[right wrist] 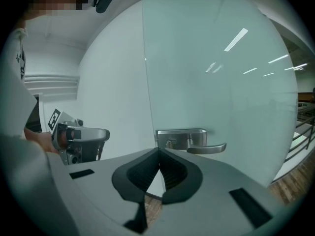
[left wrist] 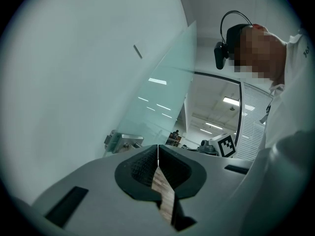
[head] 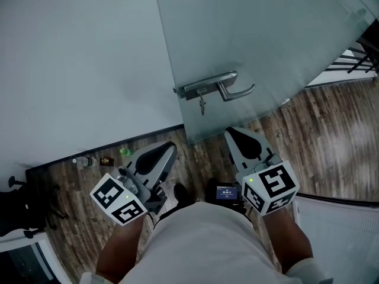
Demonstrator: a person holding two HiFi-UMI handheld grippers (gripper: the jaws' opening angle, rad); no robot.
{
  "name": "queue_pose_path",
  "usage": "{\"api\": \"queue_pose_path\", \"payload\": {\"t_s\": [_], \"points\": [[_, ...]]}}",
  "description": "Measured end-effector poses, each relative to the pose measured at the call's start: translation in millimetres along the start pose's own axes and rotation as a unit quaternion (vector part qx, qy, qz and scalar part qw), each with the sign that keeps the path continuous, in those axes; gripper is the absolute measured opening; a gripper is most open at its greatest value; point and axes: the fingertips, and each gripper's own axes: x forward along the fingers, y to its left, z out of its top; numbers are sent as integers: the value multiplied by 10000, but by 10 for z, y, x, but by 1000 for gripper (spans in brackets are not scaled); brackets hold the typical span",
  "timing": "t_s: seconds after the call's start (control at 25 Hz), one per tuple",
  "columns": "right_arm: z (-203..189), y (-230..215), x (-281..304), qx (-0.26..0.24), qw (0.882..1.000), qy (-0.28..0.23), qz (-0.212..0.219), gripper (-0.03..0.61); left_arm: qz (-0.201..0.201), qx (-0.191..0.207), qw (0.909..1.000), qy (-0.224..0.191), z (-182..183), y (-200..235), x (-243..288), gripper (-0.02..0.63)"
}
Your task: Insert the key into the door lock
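Left claw (head: 170, 147) (left wrist: 157, 147): jaws pressed together at the tips, nothing pinched, touching nothing. Right claw (head: 231, 133) (right wrist: 158, 151): jaws likewise pressed together and empty. Both claws are held above the wood floor (head: 331, 141), well apart from the glass door (head: 254, 34). The key (head: 202, 105) hangs from the door lock (head: 201, 88) (right wrist: 172, 138), at 12 o'clock from the right claw and 1 o'clock from the left. The lever handle (head: 237, 92) (right wrist: 206, 148) lies at 3 o'clock from the key.

- Cool, even, dimmish light; shadows soft.
- Ceiling-strip glare streaks on glass door (right wrist: 236, 38), above the right jaws.
- Gripper views: fisheye bend, dark vignetted corners, soft focus just behind the jaws.
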Motion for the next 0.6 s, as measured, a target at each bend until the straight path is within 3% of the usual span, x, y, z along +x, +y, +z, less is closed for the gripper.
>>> {"api": "queue_pose_path", "payload": {"t_s": [0.6], "points": [[-59,31,-278,83,10000,-34,-20,12,205,-75,9995,238,-220,-114,-235,18]]}}
